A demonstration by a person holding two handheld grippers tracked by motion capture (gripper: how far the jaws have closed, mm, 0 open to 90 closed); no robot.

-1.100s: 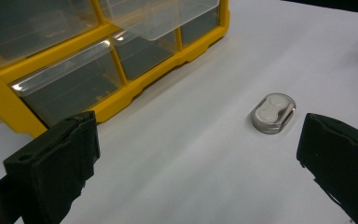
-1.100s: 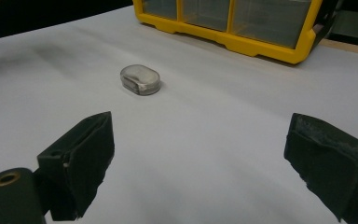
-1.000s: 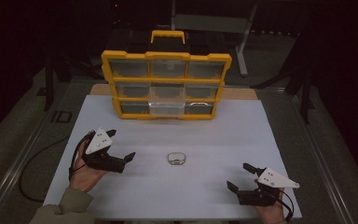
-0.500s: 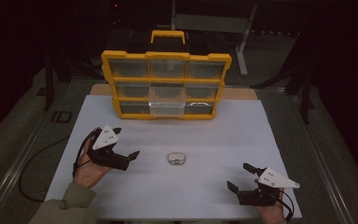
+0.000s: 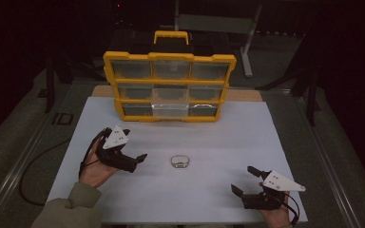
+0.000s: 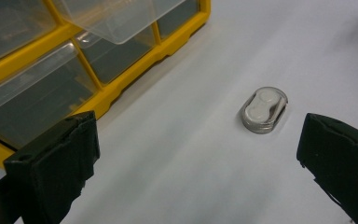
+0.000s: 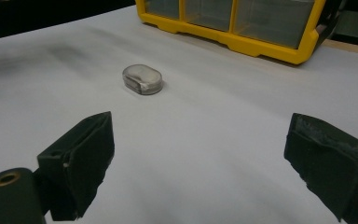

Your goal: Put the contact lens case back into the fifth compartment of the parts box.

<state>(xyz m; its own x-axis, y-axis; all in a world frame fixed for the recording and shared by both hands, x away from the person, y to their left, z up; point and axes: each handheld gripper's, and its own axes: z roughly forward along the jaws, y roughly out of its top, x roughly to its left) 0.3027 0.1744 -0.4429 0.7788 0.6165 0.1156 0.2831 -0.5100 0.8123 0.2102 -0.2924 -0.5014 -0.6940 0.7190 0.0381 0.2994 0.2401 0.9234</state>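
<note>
1. the high view is looking forward and down from above the person's side, taking in the whole white table [image 5: 228, 128] with the yellow organizer [image 5: 169, 85] at its far end.
2. the left gripper view is riding low, close to the tabletop, facing a small clear case [image 6: 264, 109] with the organizer's lower drawers at its upper left.
3. the right gripper view is sitting low and farther back, facing the same case [image 7: 142, 79] and organizer [image 7: 242, 23].
4. all three are sharing the case [image 5: 180, 161] and the organizer's front.
</note>
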